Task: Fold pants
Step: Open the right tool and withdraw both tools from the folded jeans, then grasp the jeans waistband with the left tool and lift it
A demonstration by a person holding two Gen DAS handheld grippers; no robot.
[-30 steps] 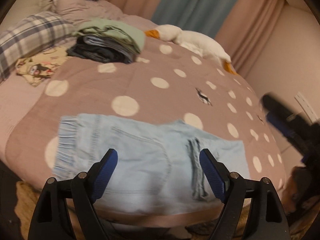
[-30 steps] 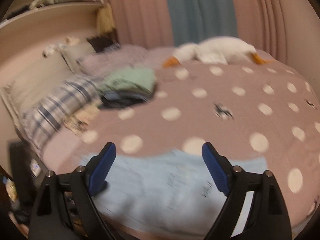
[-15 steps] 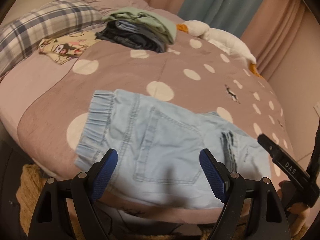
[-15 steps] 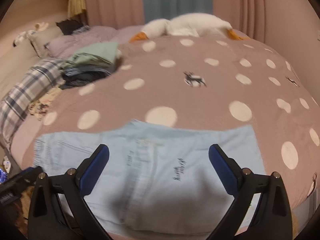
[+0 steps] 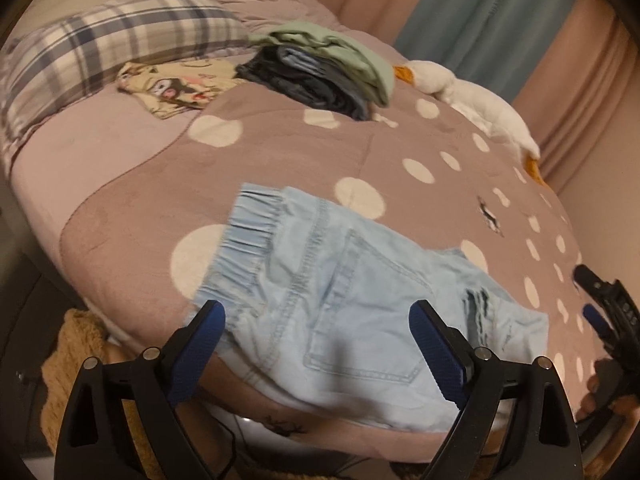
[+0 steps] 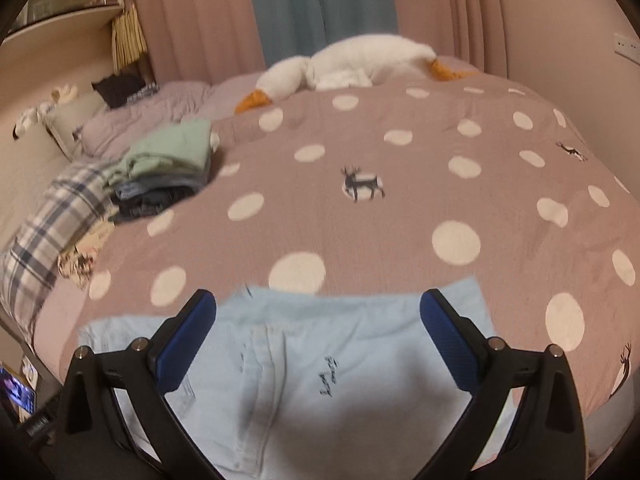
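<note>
Both tongs, left [image 5: 316, 344] and right [image 6: 318, 334], have just been opening wide over the pants [image 5: 360, 304] at the bed's [image 5: 280, 152] near edge, nothing clamped, so a sloppy grab could drag them off.

Polka-dot bedspread [image 6: 400, 216], pink curtains [image 6: 192, 12], teal curtain [image 6: 320, 0], dim warm light

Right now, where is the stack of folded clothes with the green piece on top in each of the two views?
Left wrist view: the stack of folded clothes lies upper centre, on the far part of the dotted blanket, left of the white plush goose.
Right wrist view: the stack lies at the left, beside the plaid pillow.
Shared landmark: the goose, at the top centre there.
</note>
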